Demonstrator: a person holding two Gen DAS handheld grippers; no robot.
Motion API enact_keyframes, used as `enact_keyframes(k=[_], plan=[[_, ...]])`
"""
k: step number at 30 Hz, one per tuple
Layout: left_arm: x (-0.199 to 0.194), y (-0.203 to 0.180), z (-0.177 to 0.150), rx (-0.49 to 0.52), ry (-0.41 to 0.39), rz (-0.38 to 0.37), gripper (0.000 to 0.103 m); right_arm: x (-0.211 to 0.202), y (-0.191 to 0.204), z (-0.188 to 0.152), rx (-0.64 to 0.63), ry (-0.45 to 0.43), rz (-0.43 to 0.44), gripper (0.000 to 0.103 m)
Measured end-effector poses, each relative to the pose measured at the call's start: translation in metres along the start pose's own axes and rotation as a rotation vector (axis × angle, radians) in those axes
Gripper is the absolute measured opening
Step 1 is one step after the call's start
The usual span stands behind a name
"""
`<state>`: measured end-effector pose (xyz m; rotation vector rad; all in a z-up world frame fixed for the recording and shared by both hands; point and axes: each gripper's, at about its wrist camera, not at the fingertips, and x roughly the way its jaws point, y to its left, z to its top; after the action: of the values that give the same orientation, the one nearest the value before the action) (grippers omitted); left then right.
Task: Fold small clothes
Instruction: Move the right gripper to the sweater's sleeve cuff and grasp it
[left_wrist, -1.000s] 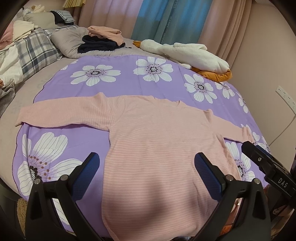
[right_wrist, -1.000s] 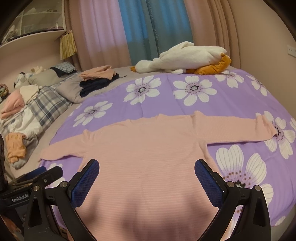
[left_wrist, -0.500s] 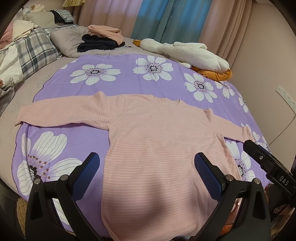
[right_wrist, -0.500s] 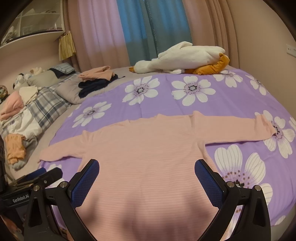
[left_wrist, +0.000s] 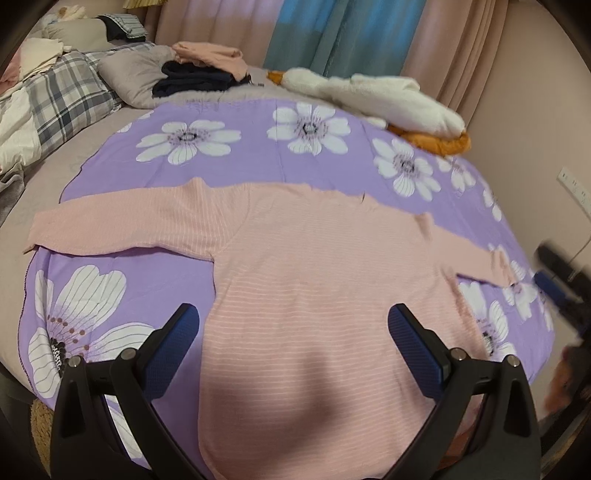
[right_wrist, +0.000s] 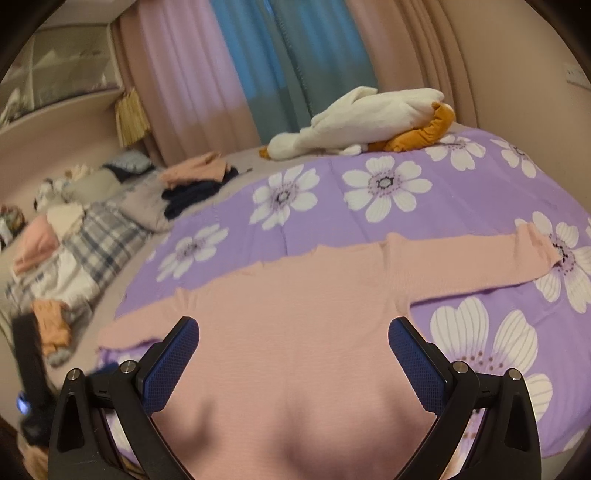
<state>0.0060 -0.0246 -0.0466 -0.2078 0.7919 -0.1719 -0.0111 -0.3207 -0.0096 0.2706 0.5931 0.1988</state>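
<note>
1. Both sets of jaws stand spread wide with nothing between them: the left gripper (left_wrist: 293, 328) and the right gripper (right_wrist: 293, 341) each hang over the lower body of the pink striped top (left_wrist: 314, 295), blue pads apart, gripping no cloth.
2. At the far left of the left wrist view, a plaid quilt (left_wrist: 62, 96) and a grey pillow (left_wrist: 136, 74) lie at the head of the bed, well apart from the top.
3. Next comes the top's left sleeve (left_wrist: 110, 229), stretched flat outward, its cuff reaching past the edge of the purple flowered bedcover (left_wrist: 258, 155) onto the plain sheet.
4. Behind it, a stack of folded clothes (left_wrist: 203, 70), pink on dark navy, sits on the pillow's right end.
5. In the middle, the top lies flat and face-down or face-up, I cannot tell which, with its hem toward the cameras and its neckline toward the curtains (left_wrist: 314, 33).
6. Further right, a white and orange plush toy (left_wrist: 388, 103) rests at the far edge of the bedcover.
7. At the right, the other sleeve (right_wrist: 480, 258) extends straight out, its cuff lying on a white flower print.
</note>
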Motion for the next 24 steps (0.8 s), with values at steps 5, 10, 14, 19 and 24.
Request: enact_keyframes(k=[5,10,14,19,24], plan=[[0.022,-0.007,0.009,-0.011,0.028,-0.013,0.102,0.002,-0.028,0.035,0.059,-0.021,0.021,0.102],[0.045,-0.022,0.023,0.003,0.037,-0.029,0.101,0.007,-0.073,0.078,0.158,-0.056,-0.004,0.102],[0.068,-0.034,0.032,0.007,0.067,-0.064,0.098,0.023,-0.117,0.094,0.24,-0.043,-0.089,0.102],[0.092,-0.049,0.037,0.01,0.098,-0.093,0.086,0.053,-0.173,0.101,0.303,0.01,-0.232,0.102],[0.121,-0.068,0.033,0.021,0.166,-0.147,0.069,0.063,-0.231,0.09,0.414,0.019,-0.323,0.089]])
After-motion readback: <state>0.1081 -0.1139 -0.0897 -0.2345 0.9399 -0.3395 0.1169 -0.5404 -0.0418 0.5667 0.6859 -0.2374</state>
